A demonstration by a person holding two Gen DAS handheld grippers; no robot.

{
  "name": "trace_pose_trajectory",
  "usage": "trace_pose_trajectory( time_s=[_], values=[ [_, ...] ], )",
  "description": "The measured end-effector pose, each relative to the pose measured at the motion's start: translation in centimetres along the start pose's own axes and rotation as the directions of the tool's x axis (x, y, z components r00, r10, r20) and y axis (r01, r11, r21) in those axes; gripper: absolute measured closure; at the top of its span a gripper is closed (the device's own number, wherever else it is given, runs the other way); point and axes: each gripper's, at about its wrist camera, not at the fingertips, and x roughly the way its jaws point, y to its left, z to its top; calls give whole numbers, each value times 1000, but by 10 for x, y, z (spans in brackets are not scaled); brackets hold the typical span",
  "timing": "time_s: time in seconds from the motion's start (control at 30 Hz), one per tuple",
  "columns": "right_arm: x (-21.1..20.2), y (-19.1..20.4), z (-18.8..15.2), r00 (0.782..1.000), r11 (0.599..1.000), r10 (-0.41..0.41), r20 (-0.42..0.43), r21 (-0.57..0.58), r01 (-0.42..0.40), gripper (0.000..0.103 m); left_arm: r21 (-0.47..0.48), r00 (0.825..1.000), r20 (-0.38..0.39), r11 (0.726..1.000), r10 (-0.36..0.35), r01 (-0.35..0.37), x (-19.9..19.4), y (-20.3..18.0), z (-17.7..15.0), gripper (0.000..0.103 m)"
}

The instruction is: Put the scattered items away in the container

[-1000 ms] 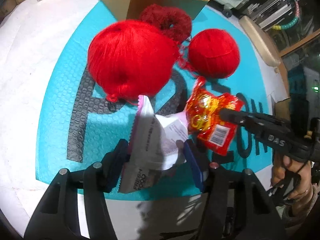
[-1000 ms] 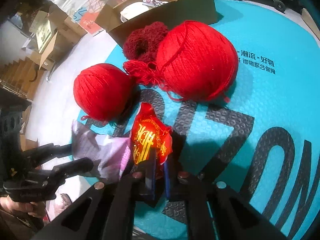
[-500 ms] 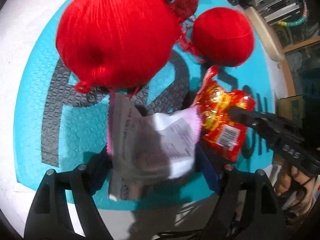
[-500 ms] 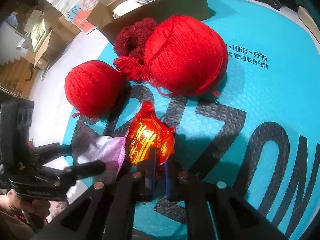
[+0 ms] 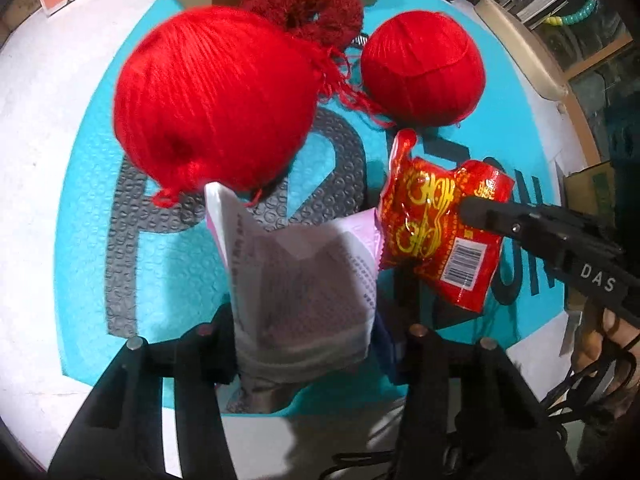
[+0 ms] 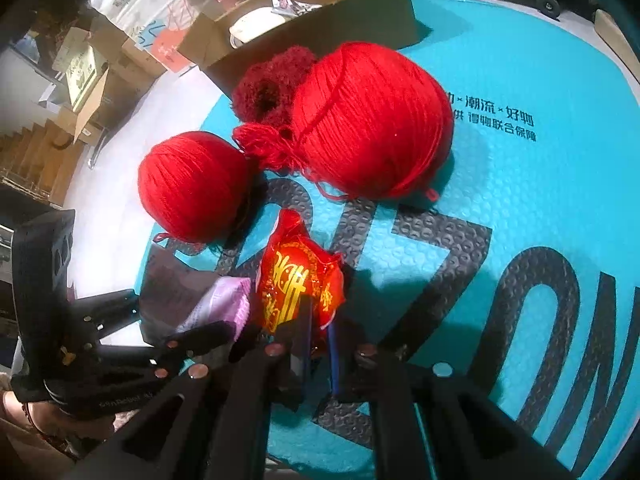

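Observation:
My left gripper (image 5: 304, 344) is shut on a white and pink food pouch (image 5: 304, 280) and holds it up over the teal mat; the pouch also shows in the right wrist view (image 6: 192, 300). My right gripper (image 6: 318, 344) is shut on a red and gold snack packet (image 6: 298, 284), which the left wrist view shows at the right (image 5: 440, 220). A big red yarn ball (image 5: 212, 104), a small red yarn ball (image 5: 420, 68) and a dark red fuzzy skein (image 5: 308, 8) lie beyond. The open cardboard box (image 6: 304, 12) stands behind them.
A teal bubble mat (image 6: 540, 200) with large dark letters covers a white round table (image 5: 40, 120). Cardboard boxes and bags (image 6: 120, 32) are stacked beyond the table. The box holds a white item (image 6: 256, 24).
My left gripper has lifted the pouch off the mat and moved toward the yarn. The right gripper has kept its hold on the red packet and raised it slightly.

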Motion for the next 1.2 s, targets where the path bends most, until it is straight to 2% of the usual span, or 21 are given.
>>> trace_pose_trajectory(
  time_s=[0.83,1.2],
  values=[
    [-61,7,-7,998,999,-30,60,-13,31,99,102,996,84,995,1,-10,-57,-19,16,54],
    [-103,30,15,991,996,-30,131,-76,40,99,130,986,167,991,-8,-14,-98,-24,41,54]
  ],
)
